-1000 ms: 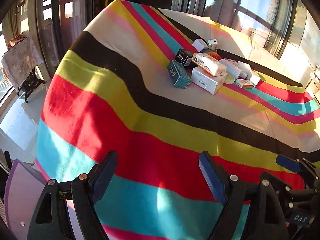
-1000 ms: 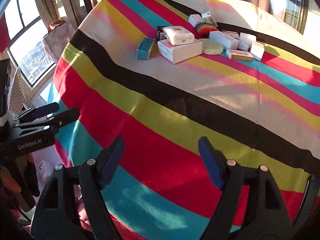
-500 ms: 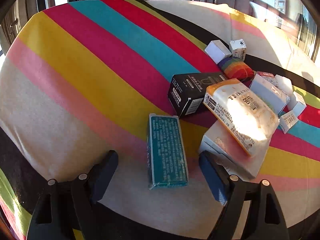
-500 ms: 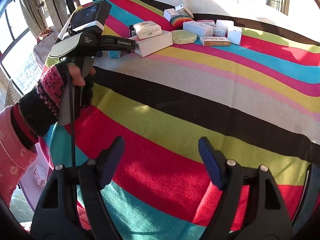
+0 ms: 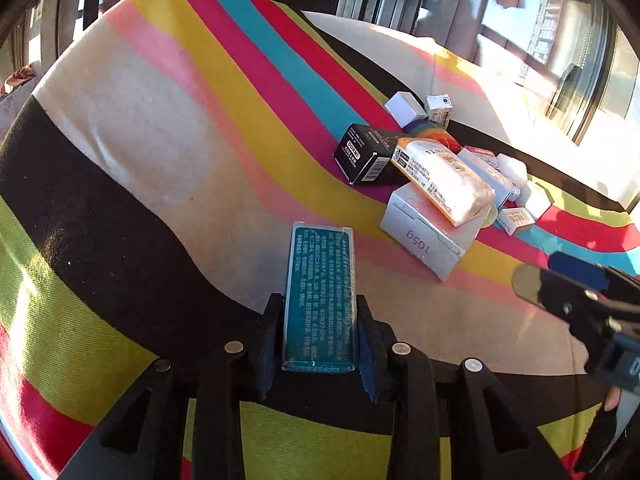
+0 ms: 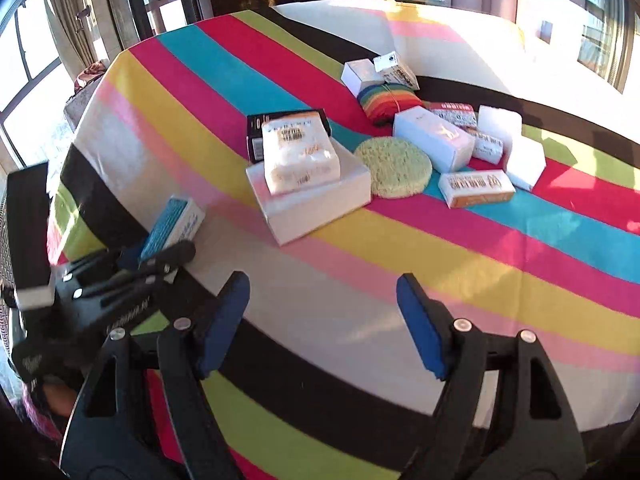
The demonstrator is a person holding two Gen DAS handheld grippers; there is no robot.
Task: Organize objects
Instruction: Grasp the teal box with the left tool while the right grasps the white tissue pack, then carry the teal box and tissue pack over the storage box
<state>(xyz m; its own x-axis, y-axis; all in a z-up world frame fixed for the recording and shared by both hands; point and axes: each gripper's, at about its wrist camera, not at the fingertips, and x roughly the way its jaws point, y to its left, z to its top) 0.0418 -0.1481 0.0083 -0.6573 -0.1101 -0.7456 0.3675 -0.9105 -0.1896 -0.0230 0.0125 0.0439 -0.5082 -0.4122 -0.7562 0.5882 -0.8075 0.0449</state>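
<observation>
My left gripper (image 5: pixel 319 312) is shut on a teal box (image 5: pixel 320 292), which it holds just above the striped cloth; both also show at the left of the right wrist view, the gripper (image 6: pixel 160 256) and the box (image 6: pixel 172 228). My right gripper (image 6: pixel 322 320) is open and empty over the cloth near the front; it also shows at the right of the left wrist view (image 5: pixel 560 280). A pile lies beyond: a white box (image 6: pixel 316 200) with a white packet (image 6: pixel 298 156) on top, a black box (image 5: pixel 366 152), a green round sponge (image 6: pixel 394 168) and a rainbow sponge (image 6: pixel 388 100).
Several small white and orange boxes (image 6: pixel 476 188) lie at the pile's right. The table (image 6: pixel 520 272) wears a striped cloth and drops off at the left. Windows stand behind it.
My left gripper has shut on the teal box and drawn it back toward the near side, away from the pile. My right gripper has moved closer to the pile.
</observation>
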